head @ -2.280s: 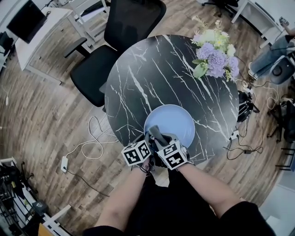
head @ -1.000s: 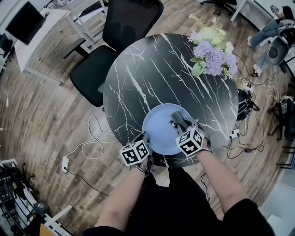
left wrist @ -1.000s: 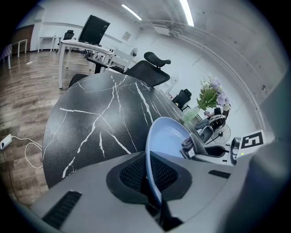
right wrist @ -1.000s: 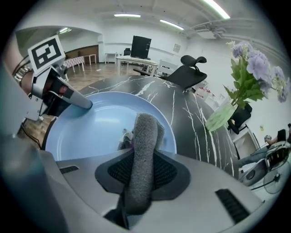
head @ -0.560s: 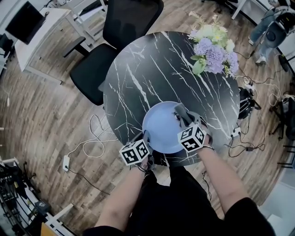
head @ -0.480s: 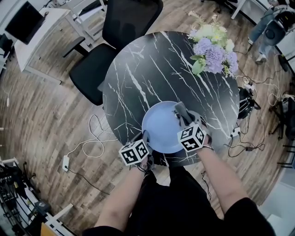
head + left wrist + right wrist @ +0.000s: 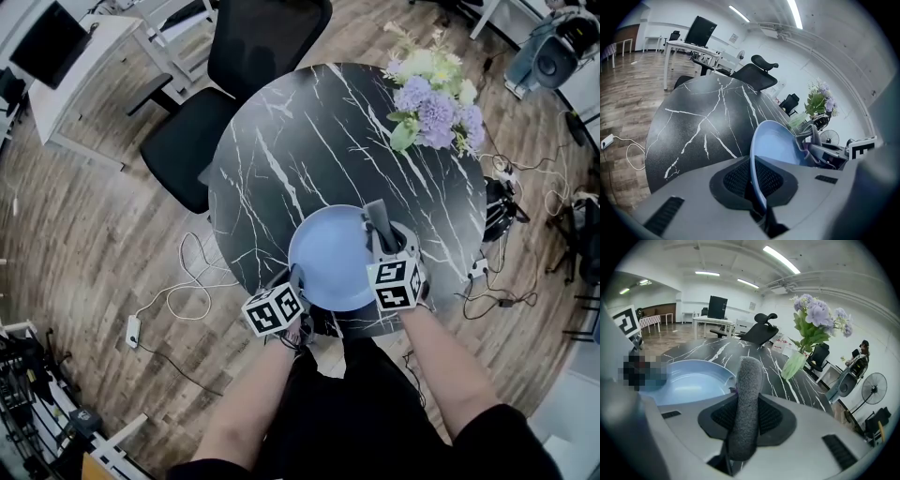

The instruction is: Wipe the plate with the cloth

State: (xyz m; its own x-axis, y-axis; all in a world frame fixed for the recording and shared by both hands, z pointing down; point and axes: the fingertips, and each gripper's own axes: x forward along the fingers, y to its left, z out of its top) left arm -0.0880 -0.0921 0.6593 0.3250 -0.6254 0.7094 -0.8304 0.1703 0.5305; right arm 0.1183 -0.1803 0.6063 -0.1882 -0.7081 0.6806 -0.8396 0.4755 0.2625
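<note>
Your left claw (image 7: 754,180) pinches the rim of the stiff, probably slick pale-blue round plate (image 7: 776,143) — right claw (image 7: 746,425) clamps the soft grey fuzzy cloth (image 7: 750,376).

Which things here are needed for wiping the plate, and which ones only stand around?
For the job:
- plate, rim pinched by the left gripper
- cloth, clamped in the right gripper

Just around:
- flowers
- office chair

Round black table (image 7: 281,159), marble top veined in white, standing on a wood-plank floor (image 7: 94,244). Near the front edge, a pale blue plate (image 7: 328,258). At the far right rim, well apart from it, a pale green vase (image 7: 794,365) holding lilac and white flowers (image 7: 433,108).
</note>
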